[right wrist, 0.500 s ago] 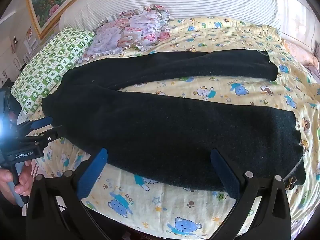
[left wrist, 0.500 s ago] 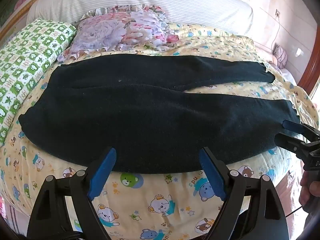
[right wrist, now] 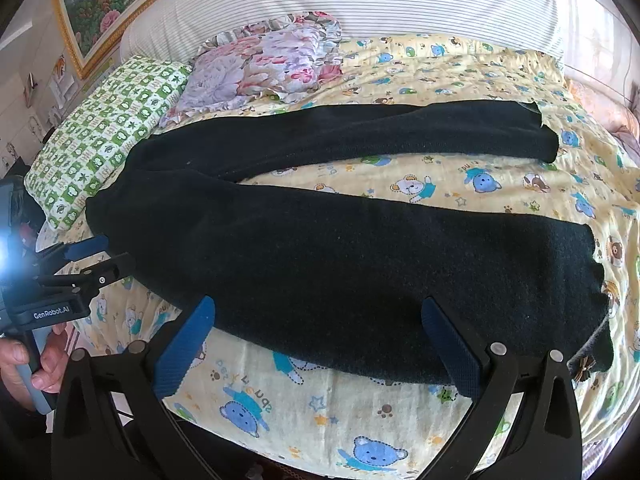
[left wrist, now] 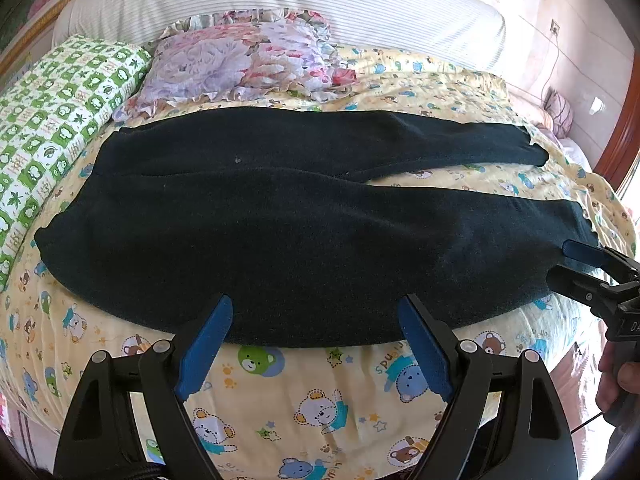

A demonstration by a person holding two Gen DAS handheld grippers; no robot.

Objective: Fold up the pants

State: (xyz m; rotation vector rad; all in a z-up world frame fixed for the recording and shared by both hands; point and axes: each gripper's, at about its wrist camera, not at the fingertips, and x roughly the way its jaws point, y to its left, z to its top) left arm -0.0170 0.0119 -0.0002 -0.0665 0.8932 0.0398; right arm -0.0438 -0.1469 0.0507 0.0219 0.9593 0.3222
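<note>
We see the left gripper point(left wrist: 316, 312) with its blue-padded jaws spread wide apart, nothing between them, tips hanging just above the near edge of the pants point(left wrist: 304, 240), angled down at the bed. The right gripper point(right wrist: 320, 314) is the same: jaws wide apart, empty, tips over the near edge of the near leg. In the left wrist view the right gripper shows at the far right edge by the near leg's cuff, a hand point(left wrist: 618, 384) on its handle; whether it touches the cloth there we cannot tell. In the right wrist view the left gripper sits at the left edge near the waistband end, held by a hand point(right wrist: 28, 364). The pants are dark, fleecy, laid flat and unfolded across the bed, waist to the left, legs running right, the two legs split in a V with the near leg wider and the far leg thinner. They lie on a yellow quilt point(left wrist: 320, 400) printed with cartoon bears. Beyond the waist end, far left, lies a green checked pillow point(left wrist: 60, 108); next to it a floral ruffled pillow point(left wrist: 240, 60), just beyond the far leg. Behind both runs a striped white headboard point(left wrist: 320, 4). A framed landscape picture point(right wrist: 108, 0) hangs far left.
</note>
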